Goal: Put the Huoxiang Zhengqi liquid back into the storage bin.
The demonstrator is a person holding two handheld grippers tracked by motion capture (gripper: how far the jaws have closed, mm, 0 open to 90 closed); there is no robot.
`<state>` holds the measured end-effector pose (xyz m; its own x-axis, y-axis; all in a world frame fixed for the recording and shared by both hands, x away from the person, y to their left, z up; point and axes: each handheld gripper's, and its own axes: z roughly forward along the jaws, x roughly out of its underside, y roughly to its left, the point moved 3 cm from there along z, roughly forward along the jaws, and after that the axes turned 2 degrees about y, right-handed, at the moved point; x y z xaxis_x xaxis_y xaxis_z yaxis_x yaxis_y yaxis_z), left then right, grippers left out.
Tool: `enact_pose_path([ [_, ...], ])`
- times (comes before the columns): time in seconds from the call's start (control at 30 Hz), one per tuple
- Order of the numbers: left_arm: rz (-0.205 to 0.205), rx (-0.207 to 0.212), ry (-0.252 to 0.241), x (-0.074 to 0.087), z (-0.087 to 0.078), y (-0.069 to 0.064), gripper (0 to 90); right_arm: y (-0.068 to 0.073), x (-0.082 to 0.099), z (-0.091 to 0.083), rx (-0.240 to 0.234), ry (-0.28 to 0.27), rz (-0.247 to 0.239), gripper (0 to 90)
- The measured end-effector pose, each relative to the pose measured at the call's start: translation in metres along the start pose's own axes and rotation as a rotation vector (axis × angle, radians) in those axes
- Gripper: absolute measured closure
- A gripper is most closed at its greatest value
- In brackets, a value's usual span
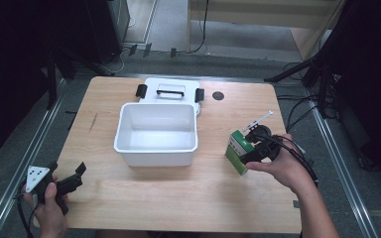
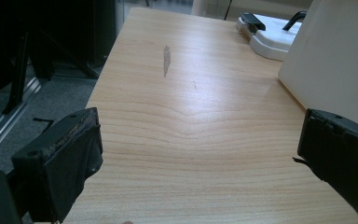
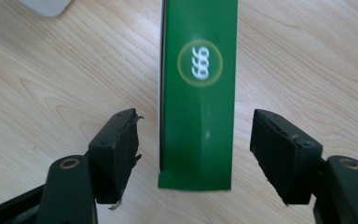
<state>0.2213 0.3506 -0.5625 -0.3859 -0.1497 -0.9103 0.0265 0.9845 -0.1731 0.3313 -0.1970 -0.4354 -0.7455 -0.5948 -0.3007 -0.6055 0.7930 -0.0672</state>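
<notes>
A green box (image 1: pixel 239 151) with a white side stands on the wooden table (image 1: pixel 178 198) at the right. In the right gripper view the green box (image 3: pixel 198 93) shows a round gold "999" mark and lies between the two jaws with gaps on both sides. My right gripper (image 1: pixel 252 148) (image 3: pixel 196 154) is open around it. A white open container (image 1: pixel 157 133) sits mid-table, its lid (image 1: pixel 170 91) behind it. My left gripper (image 1: pixel 74 176) (image 2: pixel 200 163) is open over the table's near left corner, holding nothing.
The white container's wall (image 2: pixel 340 60) rises close to the right of the left gripper, with the lid (image 2: pixel 268 35) beyond. A dark round hole (image 1: pixel 218 95) marks the table's far side. Metal rails (image 1: pixel 337 148) and cables run along both table sides.
</notes>
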Motion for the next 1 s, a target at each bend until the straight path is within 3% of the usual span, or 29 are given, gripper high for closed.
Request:
enact_pose_path([
  [0.2,-0.001,0.002,0.002,0.000,0.000,0.000,0.4,0.001,-0.012,0.001,0.004,0.022,-0.006,37.8],
  [0.3,-0.003,0.004,0.004,0.000,0.000,0.000,0.4,0.002,-0.020,0.002,0.002,0.026,0.013,41.6],
  [0.6,-0.007,0.008,0.004,0.000,0.000,0.001,0.4,0.001,-0.028,0.013,-0.010,0.060,0.051,49.1],
  [0.7,-0.010,0.008,0.005,0.000,0.000,0.001,0.4,-0.001,-0.029,0.015,0.002,0.055,0.053,55.9],
  [0.73,-0.010,0.008,0.005,0.000,0.000,0.001,0.4,-0.001,-0.029,0.015,0.002,0.055,0.053,55.9],
  [0.77,-0.009,0.008,0.005,0.000,0.000,0.001,0.4,-0.001,-0.029,0.014,-0.004,0.045,0.051,62.7],
  [1.0,-0.012,0.010,0.004,0.000,0.001,0.001,0.4,0.000,-0.029,0.011,-0.025,0.035,0.008,64.4],
])
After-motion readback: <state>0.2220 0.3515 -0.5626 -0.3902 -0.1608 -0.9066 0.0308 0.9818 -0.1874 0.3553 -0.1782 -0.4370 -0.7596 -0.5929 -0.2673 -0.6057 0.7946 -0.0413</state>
